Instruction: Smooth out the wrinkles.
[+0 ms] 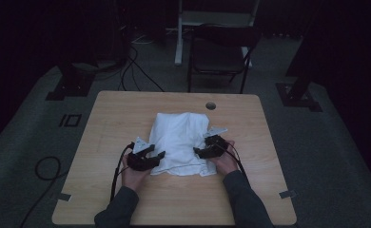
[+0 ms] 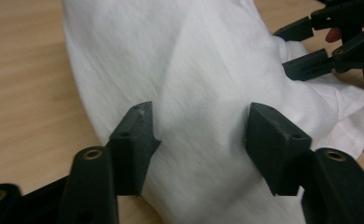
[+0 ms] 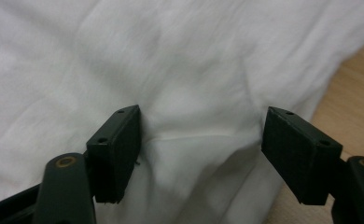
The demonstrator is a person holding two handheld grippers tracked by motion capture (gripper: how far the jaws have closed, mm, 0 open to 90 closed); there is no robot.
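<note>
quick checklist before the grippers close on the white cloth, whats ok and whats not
1. Left hand-held gripper at the white cloth: ok, at its left edge, jaws apart with cloth between them in its own view.
2. Right hand-held gripper at the cloth: ok, at its right edge, jaws wide apart over a fold.
3. Pads pressing on cloth: not ok yet, both pairs stand open.
4. Cloth flat: not ok, it is folded and rumpled, bulging at the far end.
5. How many layers each grip would catch: cannot tell.
6. Bare wooden table around the cloth for spreading: ok.
</note>
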